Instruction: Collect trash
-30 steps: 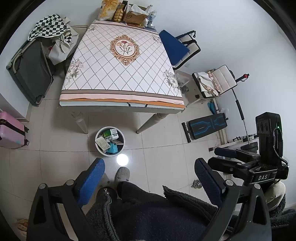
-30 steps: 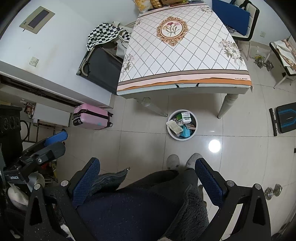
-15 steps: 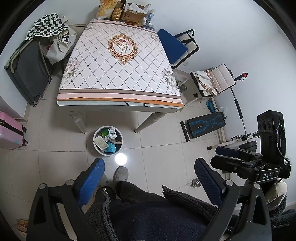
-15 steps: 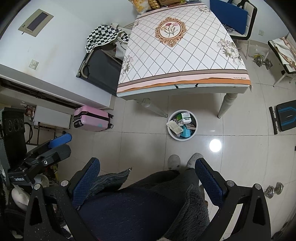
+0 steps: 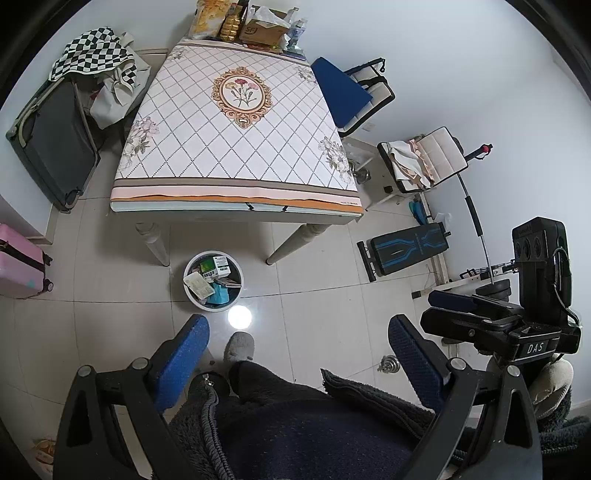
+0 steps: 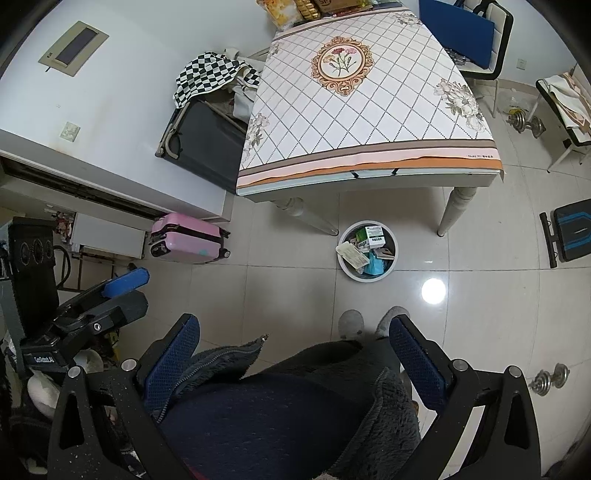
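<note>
Trash sits in the white bin (image 5: 213, 281) on the floor just in front of the table (image 5: 236, 147), whose top has slid lower in view. Left gripper (image 5: 299, 354) and right gripper (image 6: 293, 350) gape empty, held high, suggesting collection is done.

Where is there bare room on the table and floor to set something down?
The table is bare from its near edge to the snacks and box crowding its far end. Free floor lies between the bin and the bench. The table's left side is crowded by the dark suitcase.
</note>
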The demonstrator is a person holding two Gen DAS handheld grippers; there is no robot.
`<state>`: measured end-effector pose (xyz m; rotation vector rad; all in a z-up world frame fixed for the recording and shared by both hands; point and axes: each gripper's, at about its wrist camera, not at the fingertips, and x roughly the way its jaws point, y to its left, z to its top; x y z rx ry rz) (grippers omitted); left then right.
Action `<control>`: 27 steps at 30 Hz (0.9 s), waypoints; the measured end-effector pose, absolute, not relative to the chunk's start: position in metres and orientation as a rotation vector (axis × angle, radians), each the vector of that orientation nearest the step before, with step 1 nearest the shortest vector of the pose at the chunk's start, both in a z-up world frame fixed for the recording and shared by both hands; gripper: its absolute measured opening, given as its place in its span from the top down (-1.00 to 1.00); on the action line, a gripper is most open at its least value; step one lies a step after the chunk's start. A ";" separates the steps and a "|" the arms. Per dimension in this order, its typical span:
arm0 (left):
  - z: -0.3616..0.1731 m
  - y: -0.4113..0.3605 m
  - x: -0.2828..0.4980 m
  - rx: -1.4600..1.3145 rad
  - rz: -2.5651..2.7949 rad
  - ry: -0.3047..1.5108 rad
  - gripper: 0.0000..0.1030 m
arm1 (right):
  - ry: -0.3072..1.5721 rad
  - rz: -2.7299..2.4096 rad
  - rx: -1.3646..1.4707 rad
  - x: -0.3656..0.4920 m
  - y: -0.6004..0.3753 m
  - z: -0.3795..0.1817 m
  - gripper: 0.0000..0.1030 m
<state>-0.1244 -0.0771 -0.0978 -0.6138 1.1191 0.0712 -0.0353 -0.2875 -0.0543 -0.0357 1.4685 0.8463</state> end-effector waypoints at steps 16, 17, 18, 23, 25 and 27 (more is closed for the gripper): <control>-0.093 -0.082 -0.124 -0.596 0.077 1.108 -0.93 | 1.466 0.858 -0.029 -0.032 -0.292 -0.054 -1.00; -0.093 -0.083 -0.124 -0.596 0.077 1.108 -0.93 | 1.465 0.858 -0.030 -0.032 -0.292 -0.055 -1.00; -0.093 -0.083 -0.124 -0.596 0.076 1.107 -0.93 | 1.466 0.857 -0.030 -0.032 -0.292 -0.055 -1.00; -0.093 -0.083 -0.124 -0.597 0.080 1.106 -0.93 | 1.464 0.858 -0.031 -0.032 -0.294 -0.054 -1.00; -0.093 -0.082 -0.125 -0.595 0.080 1.107 -0.93 | 1.464 0.858 -0.031 -0.031 -0.294 -0.054 -1.00; -0.092 -0.082 -0.125 -0.597 0.080 1.105 -0.93 | 1.463 0.860 -0.034 -0.031 -0.295 -0.054 -1.00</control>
